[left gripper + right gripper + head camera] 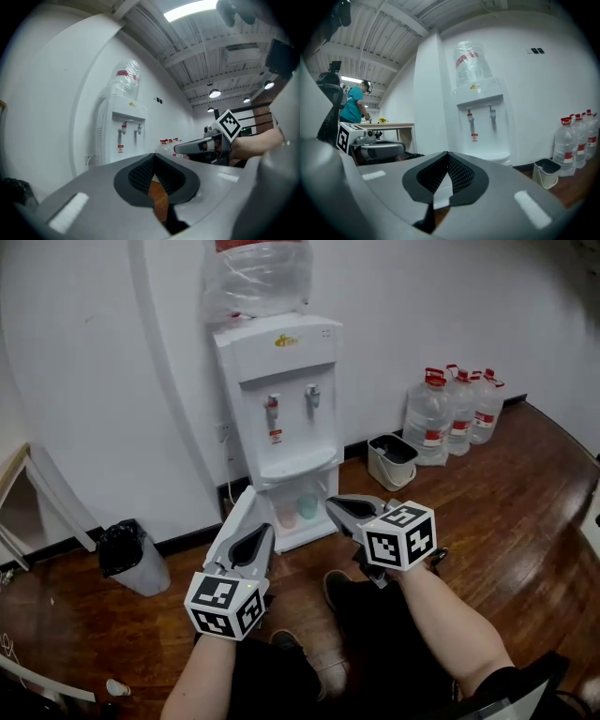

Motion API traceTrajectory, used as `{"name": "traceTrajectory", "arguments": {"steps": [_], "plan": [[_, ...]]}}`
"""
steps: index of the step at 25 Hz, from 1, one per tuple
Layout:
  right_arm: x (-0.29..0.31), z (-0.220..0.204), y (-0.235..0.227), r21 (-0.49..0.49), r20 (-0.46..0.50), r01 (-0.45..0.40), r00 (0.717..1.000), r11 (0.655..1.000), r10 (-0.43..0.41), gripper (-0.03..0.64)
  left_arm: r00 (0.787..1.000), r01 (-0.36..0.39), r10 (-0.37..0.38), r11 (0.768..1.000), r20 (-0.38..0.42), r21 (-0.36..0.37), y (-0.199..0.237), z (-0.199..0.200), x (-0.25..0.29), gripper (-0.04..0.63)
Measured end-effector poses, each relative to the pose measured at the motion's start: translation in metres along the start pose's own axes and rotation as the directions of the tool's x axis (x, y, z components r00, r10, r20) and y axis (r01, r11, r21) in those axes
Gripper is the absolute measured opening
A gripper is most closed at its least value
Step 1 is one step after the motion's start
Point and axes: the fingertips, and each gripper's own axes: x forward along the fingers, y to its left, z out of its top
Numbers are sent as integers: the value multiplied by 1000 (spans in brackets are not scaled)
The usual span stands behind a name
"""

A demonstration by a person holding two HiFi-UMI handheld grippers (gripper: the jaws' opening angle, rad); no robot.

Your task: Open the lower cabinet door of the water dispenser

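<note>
Head view. Left gripper [250,491]: jaws pressed together, nothing between them, touching nothing. Right gripper [331,503]: jaws together as well, empty. Both were held side by side and near each other over the wooden floor [525,493]. Water dispenser [281,418] stood at 12 o'clock from them, against the white wall. It was upright, long axis vertical, taps and front facing the person, with an inverted bottle [255,277] on top. Lower cabinet [300,514] sat at its foot, just beyond the jaw tips and apart from them. Two cups [297,512] showed in it; could not tell whether the door was shut or swung aside. Spare water bottles [455,409] and a white bin [392,460] at 2 o'clock, a black-bagged bin [131,554] at 9 o'clock.

Left gripper view. Left gripper [153,155]: tips met, only a thin wedge of floor visible behind them. The dispenser [123,136] at 11 o'clock, cabinet hidden behind the jaws. This view alone showed the ceiling lights, and the right gripper [187,147] at 3 o'clock.

Right gripper view. Right gripper [447,153]: pads fully closed, nothing pinched. The dispenser [480,122] at 12 o'clock, upright. Only here: a person in a teal top [355,105] at a table [389,126], at 9 o'clock, and the left gripper [377,150] below them.
</note>
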Motion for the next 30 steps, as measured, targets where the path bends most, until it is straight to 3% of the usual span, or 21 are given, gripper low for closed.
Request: {"name": "traceTrajectory", "arguments": {"steps": [2,5,7,10,13,15,21,27,30], "plan": [[9,-9,-8,13,-12,-7,1000,1000,7,2,1000,-3,3,1000,-10,-5,6,-8,11,18],[22,-4,-17,-8,-12,-19,1000,1000,19,2,1000,-28,27,994,-10,-102,26,-15,31,18],[31,-3,-26,-3,-14,-26,1000,1000,26,2,1000,-27,25,992,-17,-127,33,-15,42,18],[38,-3,-38,14,-14,-52,999,999,52,2,999,39,-41,995,-13,-94,18,-2,45,18],[46,6,-47,6,-2,-69,998,998,69,2,994,99,-94,990,53,-103,12,13,46,18],[56,13,-51,1,8,-66,998,998,66,2,995,79,-72,993,76,-93,25,15,51,18],[85,25,-56,-54,26,-83,996,995,85,2,998,38,-36,998,45,-55,60,4,69,18],[113,22,-89,-24,30,-55,998,998,56,2,1000,22,-22,1000,20,1,79,-12,98,18],[123,25,-92,-25,38,-71,997,997,71,2,1000,13,-13,996,-2,84,81,-15,103,18]]}}
